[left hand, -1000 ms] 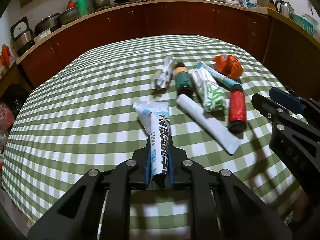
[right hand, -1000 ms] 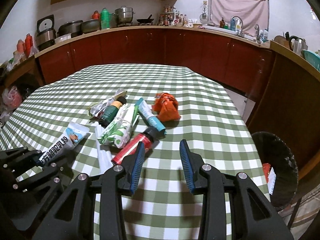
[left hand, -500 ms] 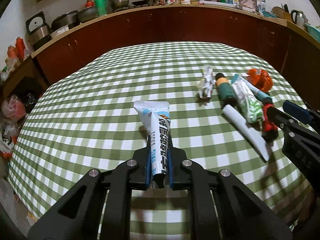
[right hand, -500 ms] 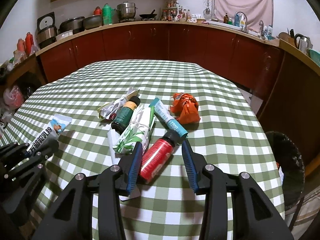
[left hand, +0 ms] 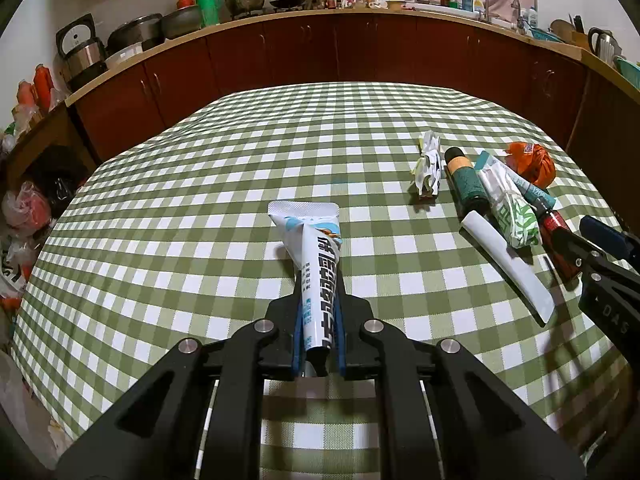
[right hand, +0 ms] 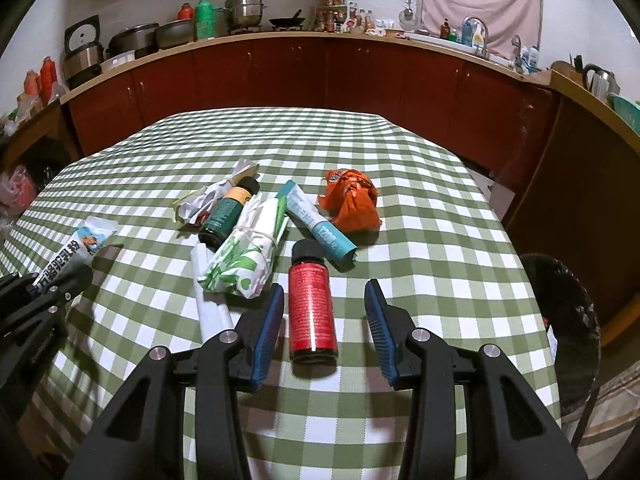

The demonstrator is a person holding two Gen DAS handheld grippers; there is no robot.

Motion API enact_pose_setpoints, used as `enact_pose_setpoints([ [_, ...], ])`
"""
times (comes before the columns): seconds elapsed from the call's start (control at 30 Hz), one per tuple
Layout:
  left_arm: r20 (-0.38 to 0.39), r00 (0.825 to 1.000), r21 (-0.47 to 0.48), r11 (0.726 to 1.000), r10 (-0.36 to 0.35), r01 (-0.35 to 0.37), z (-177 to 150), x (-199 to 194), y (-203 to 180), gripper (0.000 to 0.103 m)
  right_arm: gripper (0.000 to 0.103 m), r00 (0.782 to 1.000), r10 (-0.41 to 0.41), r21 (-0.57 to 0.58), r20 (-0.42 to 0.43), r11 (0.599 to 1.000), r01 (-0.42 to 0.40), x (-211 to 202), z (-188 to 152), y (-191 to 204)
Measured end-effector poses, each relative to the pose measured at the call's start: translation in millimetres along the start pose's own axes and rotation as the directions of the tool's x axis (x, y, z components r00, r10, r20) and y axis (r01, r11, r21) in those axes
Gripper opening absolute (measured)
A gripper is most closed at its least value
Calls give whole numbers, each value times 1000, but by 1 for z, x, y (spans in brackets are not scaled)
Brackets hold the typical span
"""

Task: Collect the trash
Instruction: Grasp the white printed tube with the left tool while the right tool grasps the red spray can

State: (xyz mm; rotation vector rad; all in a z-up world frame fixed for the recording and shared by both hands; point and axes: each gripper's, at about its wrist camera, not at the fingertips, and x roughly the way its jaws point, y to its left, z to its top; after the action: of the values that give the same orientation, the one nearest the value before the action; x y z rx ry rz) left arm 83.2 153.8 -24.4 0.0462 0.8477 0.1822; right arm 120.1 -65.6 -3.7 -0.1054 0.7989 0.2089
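cabinets [right hand: 360, 76]: dark red | counter [left hand: 280, 14]: cluttered | window curtain [right hand: 480, 8]: pink

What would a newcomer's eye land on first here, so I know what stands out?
Probably the red bottle, lying on the green checked tablecloth between the open pads of the right gripper, neither touching it. Next, the white sachet clamped upright in the left gripper. Behind the bottle lies a cluster of tubes and wrappers, with a crumpled orange wrapper at its right.

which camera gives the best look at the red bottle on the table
The right wrist view: the red bottle lies whole between the right gripper's open jaws. In the left wrist view only a sliver shows, hidden behind the right gripper.
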Motion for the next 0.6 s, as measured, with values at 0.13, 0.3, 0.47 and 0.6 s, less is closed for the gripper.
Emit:
enact_pose_setpoints([
  [0.13,1,1000,-1,1000,0,0,0,0,0,11,28,1000,8,-42,0,999,-8,0,2,8],
  [0.3,-2,1000,0,1000,-1,1,0,3,0,11,24,1000,19,-58,-6,998,-19,0,-1,12],
  [0.47,-2,1000,-1,1000,-1,1,0,2,-4,11,24,1000,19,-56,12,998,-18,-6,-2,10],
  [0.6,2,1000,0,1000,-6,6,0,-1,-9,11,24,999,15,-54,32,998,-13,-13,-3,5],
])
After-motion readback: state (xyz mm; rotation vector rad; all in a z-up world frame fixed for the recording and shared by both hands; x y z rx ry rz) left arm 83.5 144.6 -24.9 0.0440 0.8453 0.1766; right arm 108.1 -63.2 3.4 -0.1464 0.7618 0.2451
